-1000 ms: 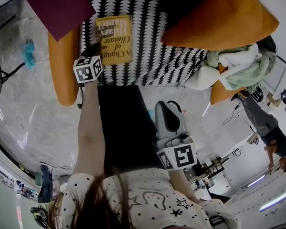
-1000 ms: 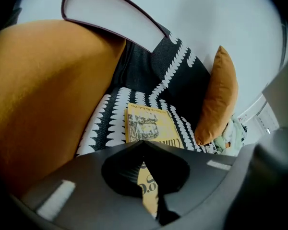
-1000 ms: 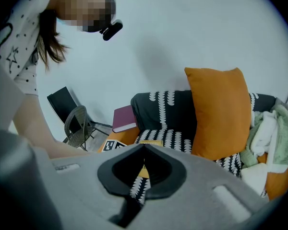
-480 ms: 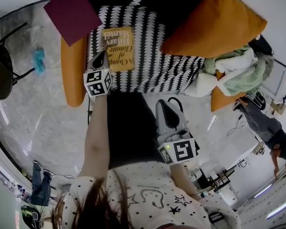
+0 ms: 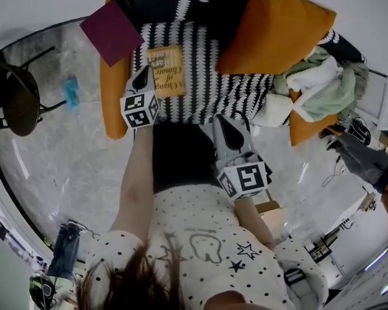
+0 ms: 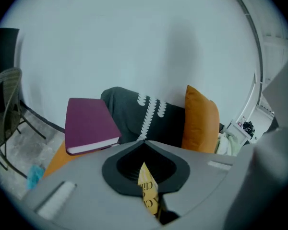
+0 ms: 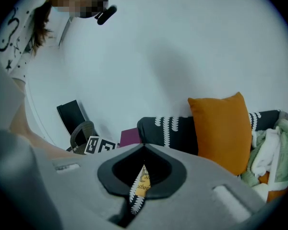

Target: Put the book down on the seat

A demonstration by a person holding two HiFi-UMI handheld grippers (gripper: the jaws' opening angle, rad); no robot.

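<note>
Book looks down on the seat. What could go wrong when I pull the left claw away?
The left claw, jaws shut, sits at the left edge of the yellow book; whether it pinches the cover is unclear, so pulling back could drag the book along the seat.
The purple book rests on the orange armrest beside that claw; a sideways swing could knock it off.

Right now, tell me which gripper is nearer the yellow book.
Left. The left gripper is right beside the book; the right gripper is farther off, by the front edge of the seat.
</note>
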